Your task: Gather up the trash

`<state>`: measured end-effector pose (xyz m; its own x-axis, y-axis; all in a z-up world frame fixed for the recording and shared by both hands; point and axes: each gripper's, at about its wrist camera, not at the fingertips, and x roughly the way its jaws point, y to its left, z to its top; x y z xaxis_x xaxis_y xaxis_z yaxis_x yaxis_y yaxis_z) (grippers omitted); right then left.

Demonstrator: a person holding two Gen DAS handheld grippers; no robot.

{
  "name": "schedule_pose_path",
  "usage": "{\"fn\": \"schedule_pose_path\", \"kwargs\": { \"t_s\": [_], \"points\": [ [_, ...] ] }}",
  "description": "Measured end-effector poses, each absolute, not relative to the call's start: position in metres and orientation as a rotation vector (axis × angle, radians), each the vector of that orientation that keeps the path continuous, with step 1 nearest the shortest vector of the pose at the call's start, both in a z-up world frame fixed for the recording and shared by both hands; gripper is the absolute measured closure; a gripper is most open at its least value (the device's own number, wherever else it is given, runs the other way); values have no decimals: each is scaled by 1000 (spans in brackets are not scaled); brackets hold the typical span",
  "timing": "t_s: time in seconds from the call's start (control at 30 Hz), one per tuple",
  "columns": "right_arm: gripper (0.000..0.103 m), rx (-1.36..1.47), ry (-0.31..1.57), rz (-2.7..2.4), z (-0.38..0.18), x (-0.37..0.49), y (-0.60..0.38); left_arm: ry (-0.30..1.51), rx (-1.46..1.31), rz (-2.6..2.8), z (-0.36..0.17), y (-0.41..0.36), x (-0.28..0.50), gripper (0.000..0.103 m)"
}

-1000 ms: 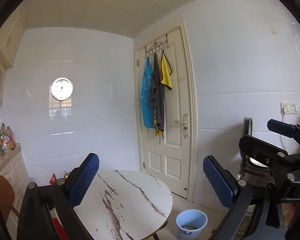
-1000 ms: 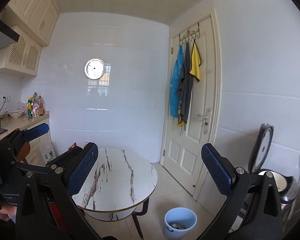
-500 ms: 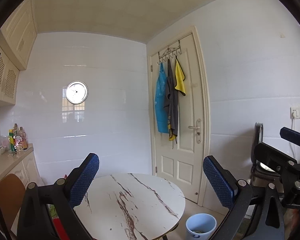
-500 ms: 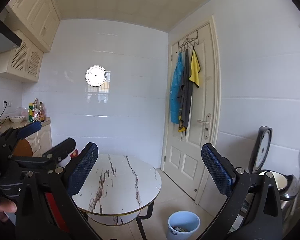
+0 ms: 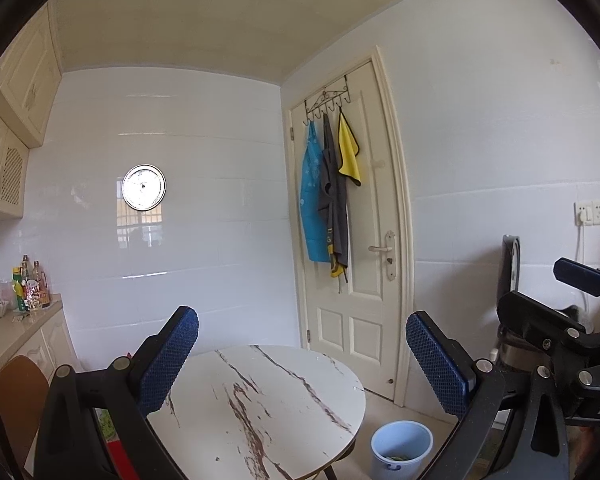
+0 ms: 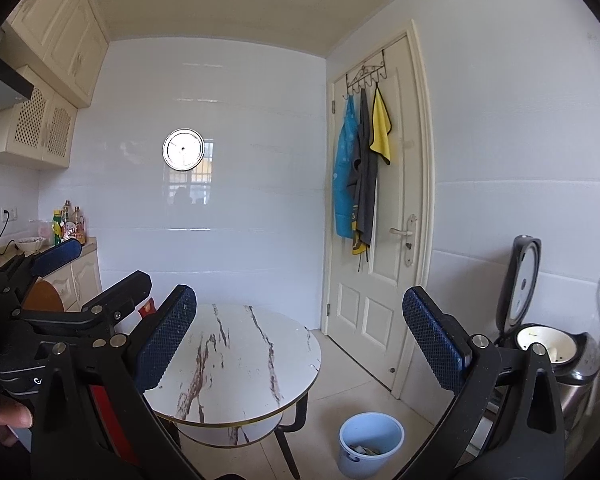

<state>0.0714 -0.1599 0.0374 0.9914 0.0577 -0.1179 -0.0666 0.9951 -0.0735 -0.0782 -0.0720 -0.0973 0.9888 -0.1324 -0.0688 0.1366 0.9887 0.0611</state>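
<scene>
A light blue bin [image 5: 401, 451] stands on the floor to the right of a round marble-top table [image 5: 260, 408], with some trash in its bottom. It also shows in the right wrist view [image 6: 370, 448], beside the table [image 6: 236, 364]. My left gripper [image 5: 300, 360] is open and empty, held high above the table. My right gripper [image 6: 298, 340] is open and empty, also raised. Each gripper shows at the edge of the other's view: the right gripper [image 5: 556, 312] and the left gripper [image 6: 96, 276]. No loose trash shows on the tabletop.
A white door [image 6: 380, 220] with hanging cloths is behind the bin. An open rice cooker [image 6: 548, 340] stands at the right. A counter with bottles [image 5: 28, 288] and a brown chair [image 5: 16, 392] are at the left. A wall clock [image 6: 183, 149] hangs on the tiled wall.
Both grippers have tilted upward and drawn back a little, so the table and bin sit lower in both views. Both stay open and empty.
</scene>
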Motion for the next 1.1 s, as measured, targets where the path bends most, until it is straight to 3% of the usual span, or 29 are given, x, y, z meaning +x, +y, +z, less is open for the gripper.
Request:
{"fn": "schedule_pose_path", "kwargs": {
  "t_s": [0.5, 1.1],
  "points": [
    [0, -32, 198, 30, 17, 92, -178, 196, 123, -138, -97, -80, -30, 1],
    [0, 61, 254, 10, -6, 112, -226, 218, 172, -177, -76, -89, 6, 1]
  ]
}}
